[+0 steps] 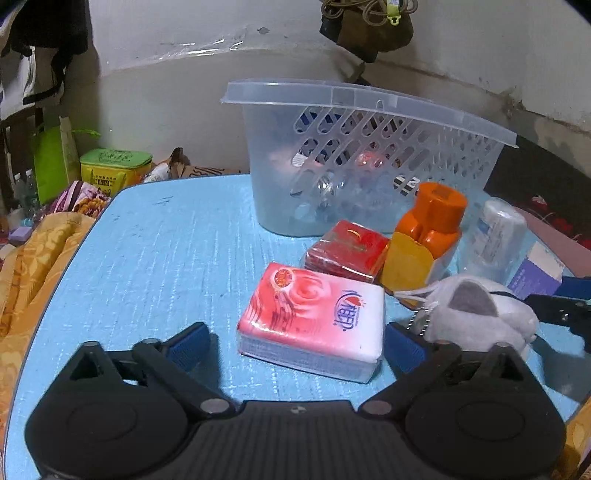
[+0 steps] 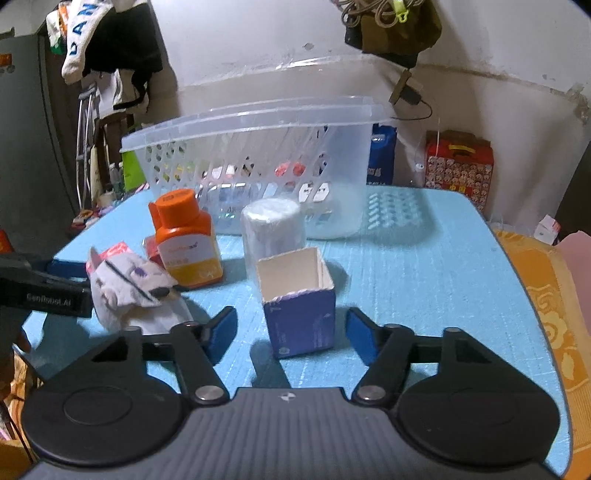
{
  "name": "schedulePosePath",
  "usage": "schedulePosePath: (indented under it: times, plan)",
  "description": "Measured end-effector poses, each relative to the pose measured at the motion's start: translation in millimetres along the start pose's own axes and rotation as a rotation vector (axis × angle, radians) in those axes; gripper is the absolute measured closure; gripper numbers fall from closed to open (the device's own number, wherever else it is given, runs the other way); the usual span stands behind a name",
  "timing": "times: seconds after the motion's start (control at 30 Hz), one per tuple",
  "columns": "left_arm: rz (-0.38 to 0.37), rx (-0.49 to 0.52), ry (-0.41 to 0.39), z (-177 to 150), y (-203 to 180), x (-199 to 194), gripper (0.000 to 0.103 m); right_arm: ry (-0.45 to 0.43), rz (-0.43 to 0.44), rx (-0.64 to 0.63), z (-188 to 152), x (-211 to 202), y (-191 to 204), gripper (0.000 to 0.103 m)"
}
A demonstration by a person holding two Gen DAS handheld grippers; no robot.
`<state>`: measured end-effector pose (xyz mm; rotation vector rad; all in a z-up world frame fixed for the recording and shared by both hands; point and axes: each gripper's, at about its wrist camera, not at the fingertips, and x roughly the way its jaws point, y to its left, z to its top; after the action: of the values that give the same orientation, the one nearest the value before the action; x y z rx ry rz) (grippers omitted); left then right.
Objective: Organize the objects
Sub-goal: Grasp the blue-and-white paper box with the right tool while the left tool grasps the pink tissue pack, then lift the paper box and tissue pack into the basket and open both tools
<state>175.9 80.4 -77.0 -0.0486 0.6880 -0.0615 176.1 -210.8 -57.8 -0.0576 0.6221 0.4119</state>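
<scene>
Both wrist cameras sit low over the table (image 1: 147, 240), facing the basket (image 2: 258, 147) from opposite corners

A light-blue table (image 2: 424, 266) stands against a stained white wall (image 2: 258, 33), orange patterned bedding (image 1: 33, 258) beside it.

Basket (image 1: 369, 122) contents indistinct through translucent wall. Purple box (image 1: 535, 273) partly hidden behind plush toy (image 1: 480, 314). Orange bottle (image 2: 186, 240) label unreadable.
</scene>
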Motion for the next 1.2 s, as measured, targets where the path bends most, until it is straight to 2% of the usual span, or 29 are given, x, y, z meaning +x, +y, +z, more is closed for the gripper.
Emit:
schedulePosePath:
  times: [0.03, 0.1, 0.3, 0.37, 0.6, 0.9, 1.0, 1.2]
  plan:
    - [0.0, 0.003, -0.005, 0, 0, 0, 0.011, 0.007, -0.005, -0.008, -1, 1, 1, 0.044]
    - [-0.013, 0.005, -0.017, 0, 0, -3, 0.024, 0.016, -0.017, -0.011, -2, 4, -1, 0.046]
    - [0.003, -0.007, -0.046, 2, 5, -8, 0.025, -0.013, -0.001, -0.025, -3, 6, -3, 0.047]
    - [0.008, -0.007, -0.057, 1, 6, -11, 0.025, -0.015, -0.01, -0.059, -4, 7, -1, 0.059]
    - [0.015, -0.033, -0.105, 2, 16, -27, 0.025, -0.069, -0.003, -0.035, 5, -13, -3, 0.06]
    - [0.058, -0.055, -0.158, 3, 19, -42, 0.025, -0.092, -0.012, 0.027, 12, -24, -15, 0.06]
    - [0.074, -0.074, -0.182, 5, 24, -47, 0.025, -0.112, -0.004, 0.045, 14, -30, -19, 0.06]
    - [0.058, -0.092, -0.202, 5, 27, -54, 0.025, -0.146, 0.053, 0.068, 15, -45, -24, 0.06]
